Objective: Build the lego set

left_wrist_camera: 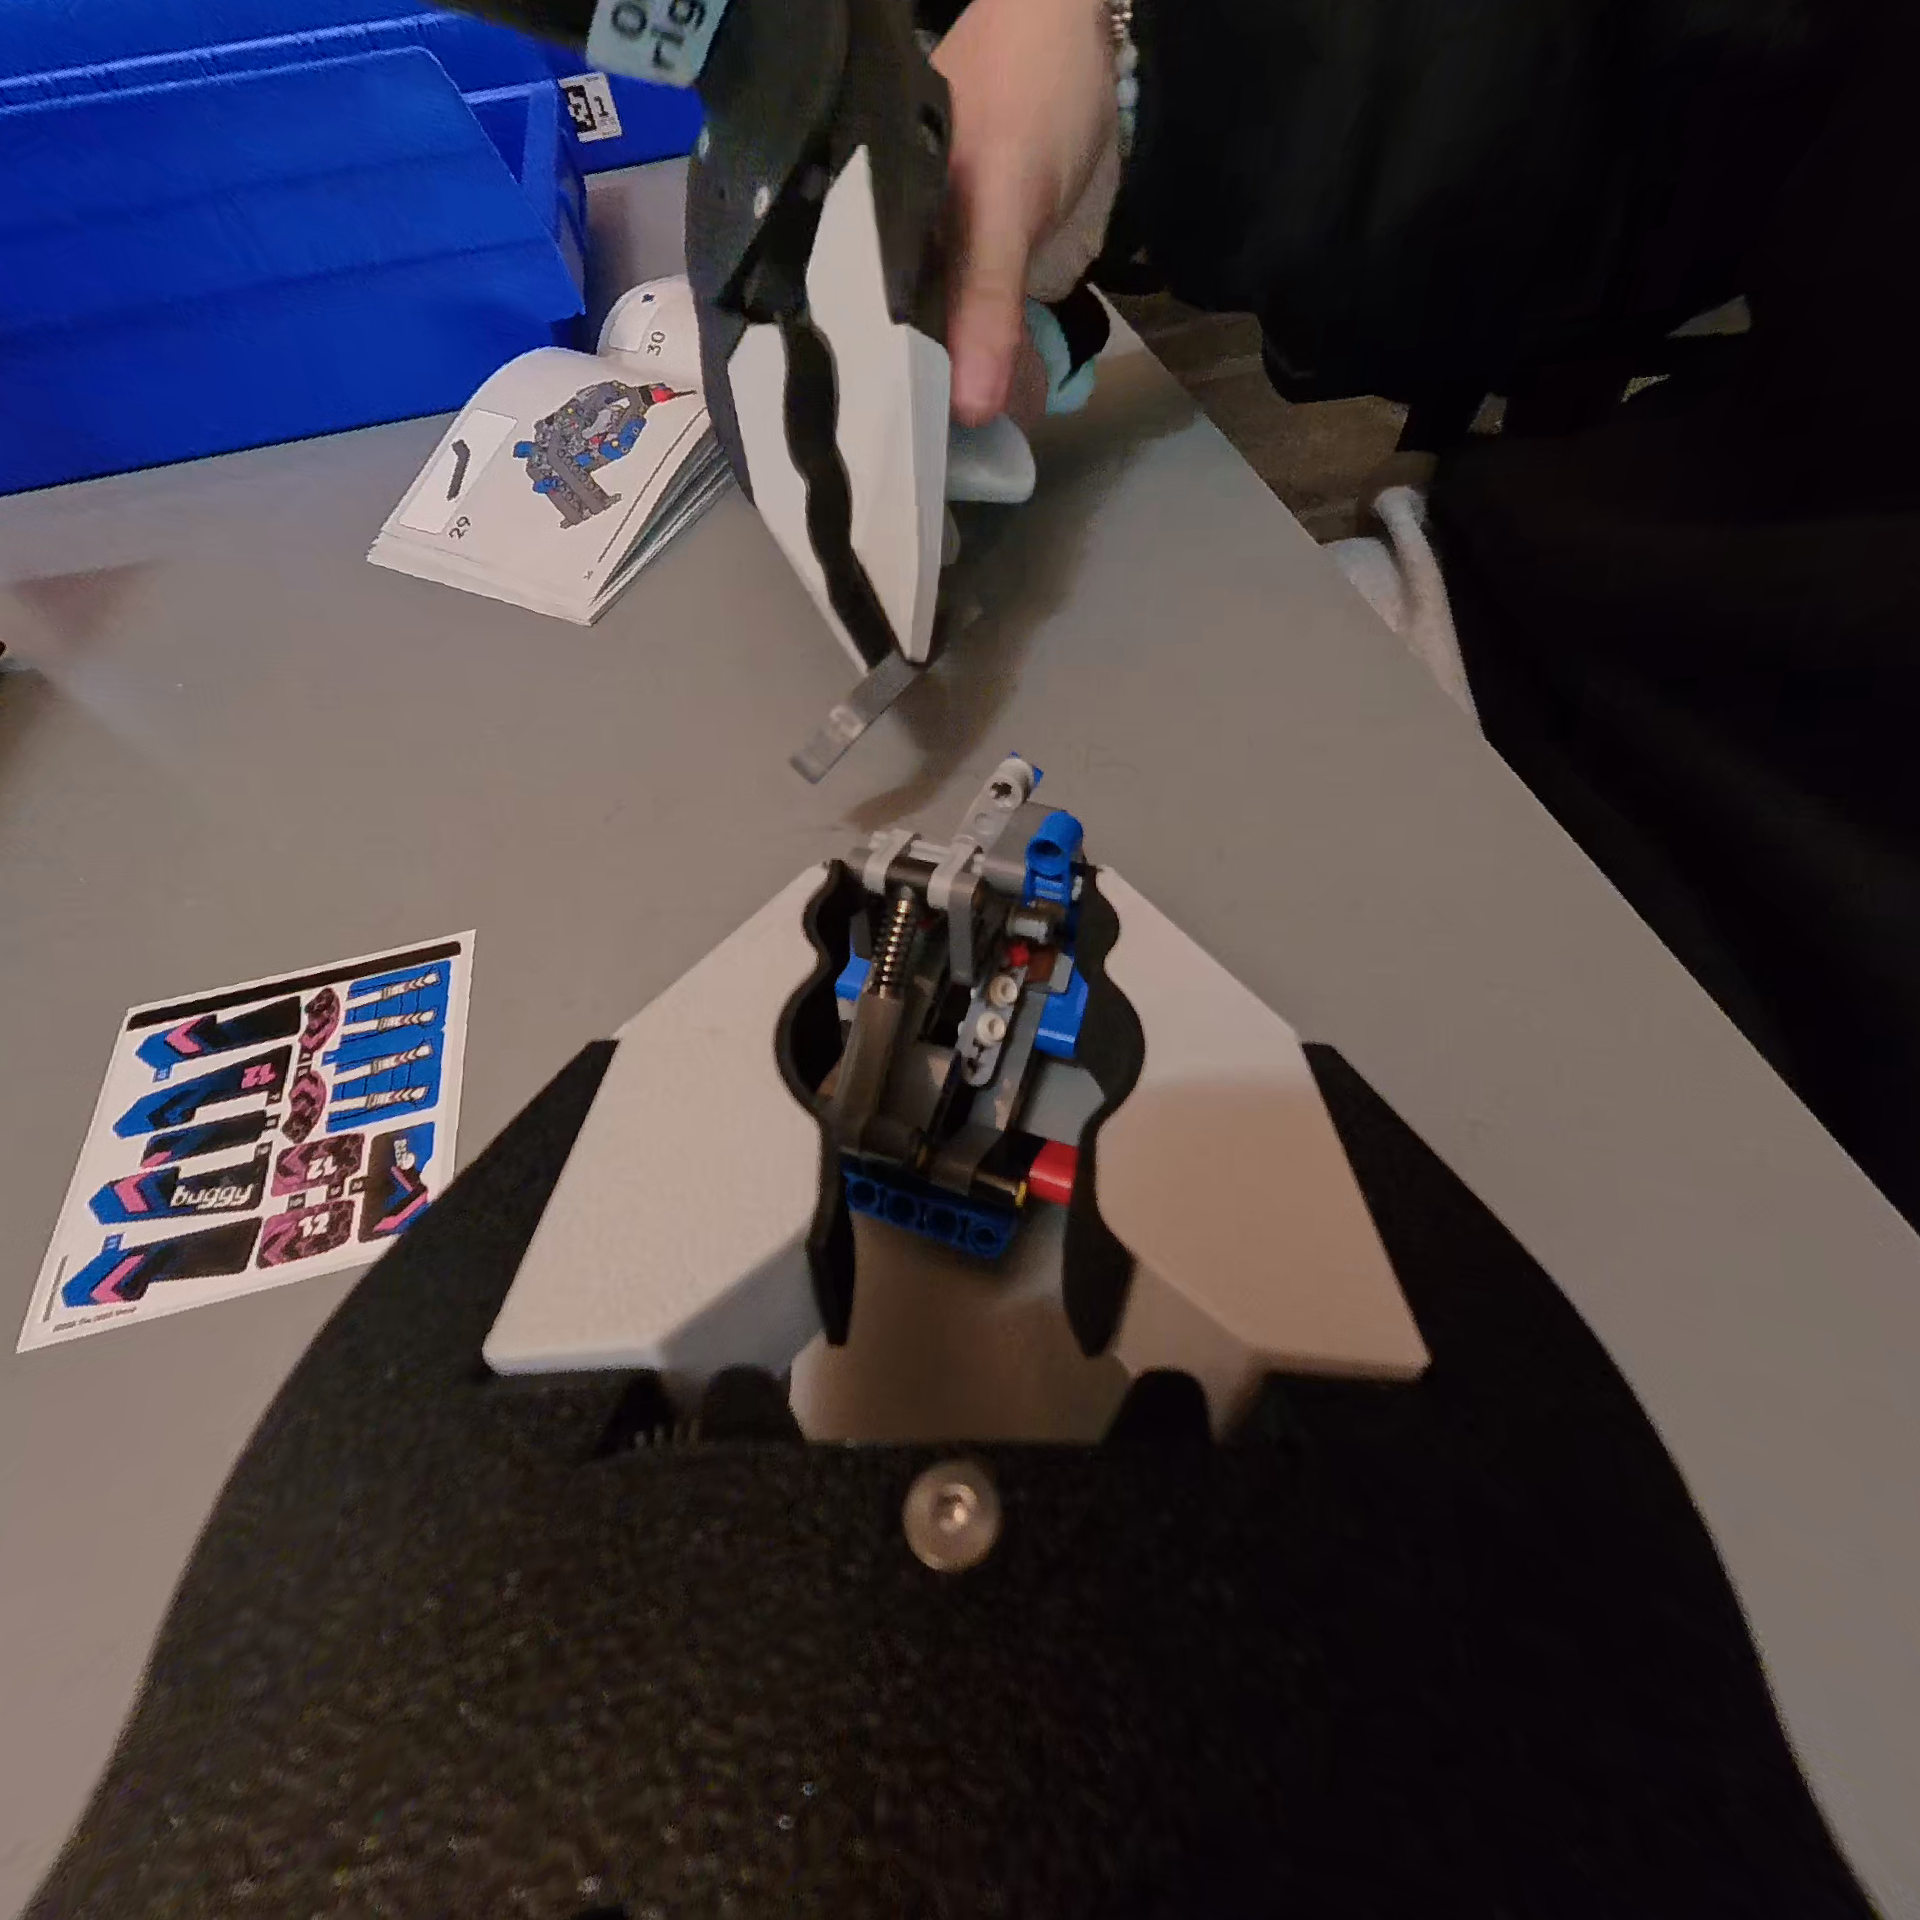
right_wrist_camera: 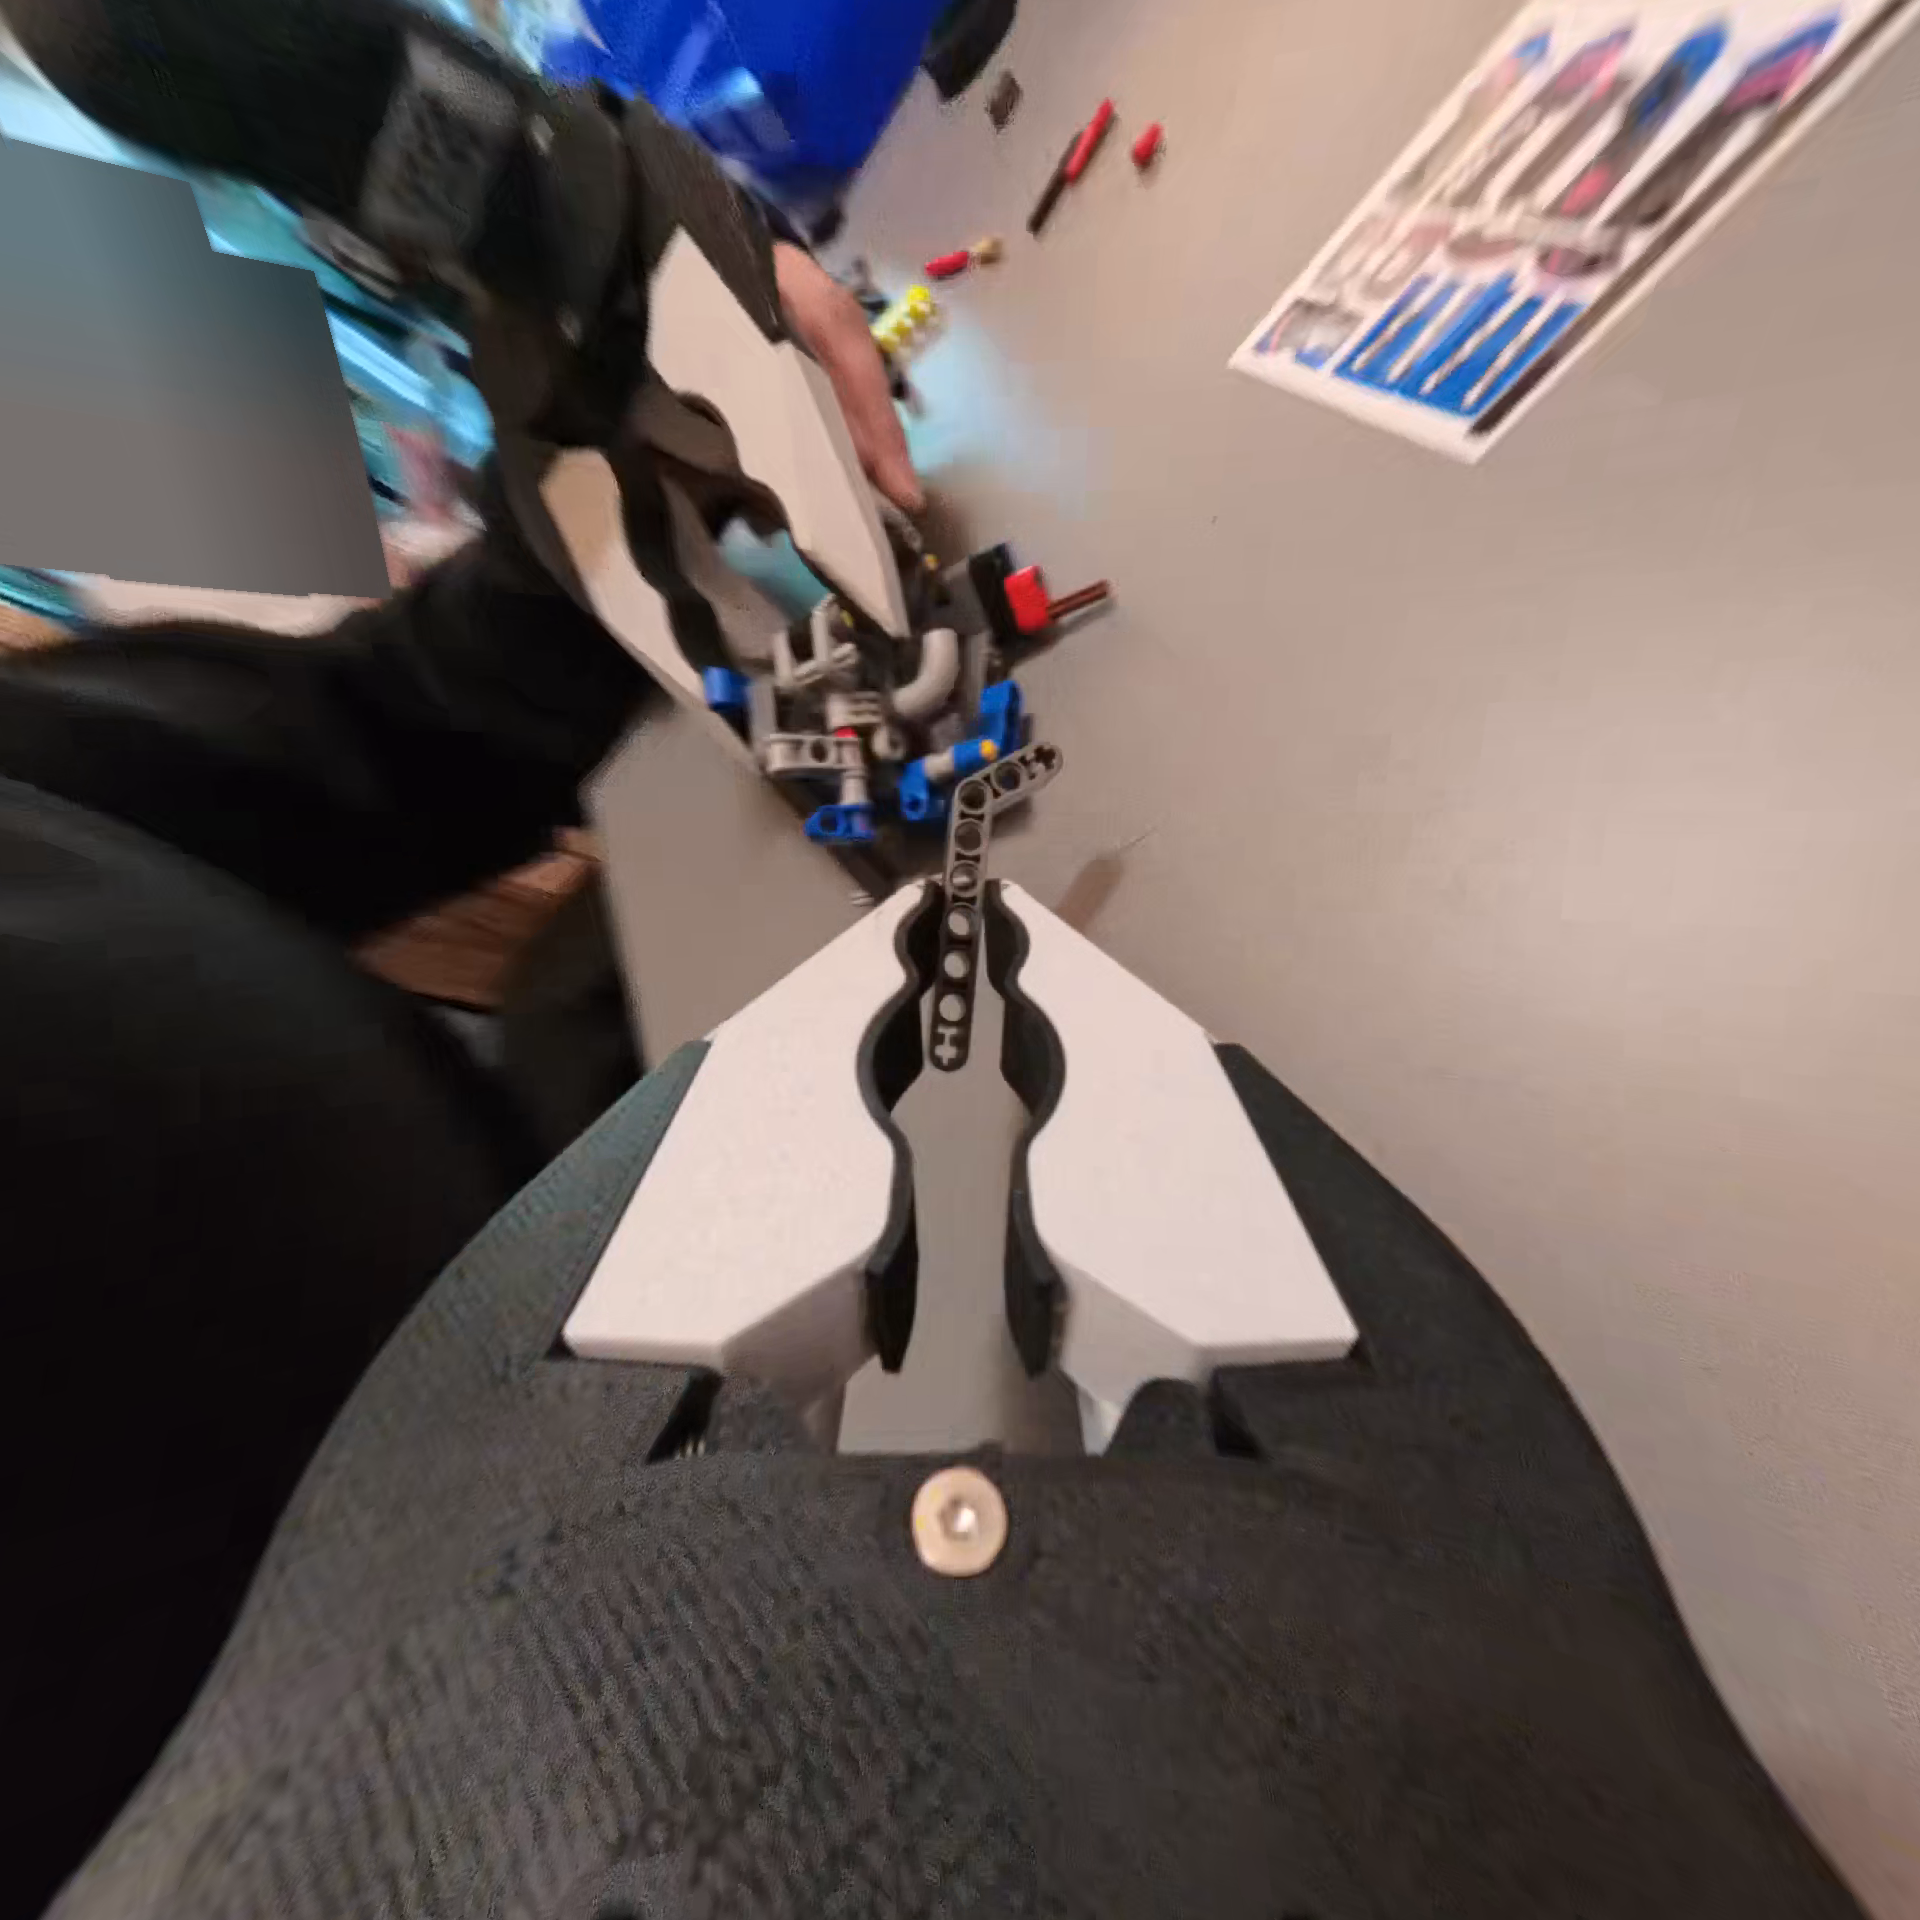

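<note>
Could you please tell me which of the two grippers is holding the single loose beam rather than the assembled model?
The right gripper pinches the bent grey beam; the left gripper grips the blue-and-grey model.

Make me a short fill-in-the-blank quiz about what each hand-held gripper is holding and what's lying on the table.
1. The left hand-held gripper is shut on the partly built ____ model.
2. The right hand-held gripper holds a bent dark grey ____.
3. The sticker sheet lies ____ on the grey table.

Missing words: lego; beam; flat
</note>
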### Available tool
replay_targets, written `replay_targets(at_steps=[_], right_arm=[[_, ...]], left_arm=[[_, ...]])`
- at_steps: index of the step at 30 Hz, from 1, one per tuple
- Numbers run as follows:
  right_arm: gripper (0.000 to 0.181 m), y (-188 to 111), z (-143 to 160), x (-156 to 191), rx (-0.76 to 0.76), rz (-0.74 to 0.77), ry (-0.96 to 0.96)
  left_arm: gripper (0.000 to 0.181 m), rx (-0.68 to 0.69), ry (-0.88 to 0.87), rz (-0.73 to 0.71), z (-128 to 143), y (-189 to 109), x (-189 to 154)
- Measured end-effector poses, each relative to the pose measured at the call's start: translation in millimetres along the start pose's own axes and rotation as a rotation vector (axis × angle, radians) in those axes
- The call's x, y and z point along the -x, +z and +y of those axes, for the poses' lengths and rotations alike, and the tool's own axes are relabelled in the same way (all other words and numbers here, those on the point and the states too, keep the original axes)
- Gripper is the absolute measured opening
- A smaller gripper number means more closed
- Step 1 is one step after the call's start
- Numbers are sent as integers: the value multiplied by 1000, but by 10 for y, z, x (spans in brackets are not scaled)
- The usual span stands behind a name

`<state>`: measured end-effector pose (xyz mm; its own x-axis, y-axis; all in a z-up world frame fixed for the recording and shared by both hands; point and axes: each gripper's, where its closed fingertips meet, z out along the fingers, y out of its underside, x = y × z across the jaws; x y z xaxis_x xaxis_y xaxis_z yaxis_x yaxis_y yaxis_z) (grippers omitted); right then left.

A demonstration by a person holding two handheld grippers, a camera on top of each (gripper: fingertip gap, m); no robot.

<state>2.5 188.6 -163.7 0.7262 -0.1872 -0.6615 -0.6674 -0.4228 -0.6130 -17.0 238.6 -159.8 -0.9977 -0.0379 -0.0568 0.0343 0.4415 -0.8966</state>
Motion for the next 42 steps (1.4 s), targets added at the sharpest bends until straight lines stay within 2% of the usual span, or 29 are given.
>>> replay_targets(at_steps=[1, 4, 5, 6, 9, 12, 15, 17, 20, 23, 26, 28, 30, 32, 34, 36, 37, 42], right_arm=[[6, -29, 32, -10, 11, -42, 50], [10, -77, 190, -228, 67, 52, 70], [26, -89, 204, -233, 69, 66, 51], [34, -104, 199, -224, 63, 77, 24], [47, -180, 122, -334, 32, 202, -77], [36, -207, 81, -239, 38, 328, -367], [39, -179, 227, -249, 171, 513, -606], [29, -174, 318, -310, 241, 582, -636], [14, -87, 254, -239, 175, 542, -629], [2, -56, 263, -266, 199, 527, -630], [0, -61, 242, -282, 208, 529, -621], [0, -32, 237, -200, 167, 449, -539], [0, -24, 151, -67, 45, 307, -371], [0, -101, 136, -159, 30, 331, -326], [0, -159, 153, -179, 57, 411, -451], [16, -151, 164, -140, 84, 465, -559], [19, -122, 206, -111, 116, 473, -600], [21, -144, 181, -268, 201, 674, -841]], left_arm=[[41, 0, 0, 1, 0, 0, -2], [41, 0, -2, 3, 1, -2, -3], [41, 0, -2, 3, 1, -2, -3], [41, 0, -3, 4, 1, -2, -4], [41, 0, -3, 4, 2, -3, -4], [41, 0, -3, 4, 2, -3, -4], [41, 0, -3, 5, 1, -3, -4], [41, 0, -3, 5, 1, -3, -5], [41, 0, -3, 5, 1, -4, -6], [41, 0, -2, 5, 1, -4, -5], [41, 0, -3, 5, 0, -4, -6], [41, 0, -2, 6, 0, -5, -8], [41, 0, -2, 7, 0, -5, -9], [41, -1, -1, 9, -1, -6, -12], [41, -1, -1, 11, -1, -6, -15], [41, -1, -1, 12, -1, -6, -15], [41, -1, -1, 12, -1, -6, -15], [41, -1, 0, 13, -1, -6, -17]])
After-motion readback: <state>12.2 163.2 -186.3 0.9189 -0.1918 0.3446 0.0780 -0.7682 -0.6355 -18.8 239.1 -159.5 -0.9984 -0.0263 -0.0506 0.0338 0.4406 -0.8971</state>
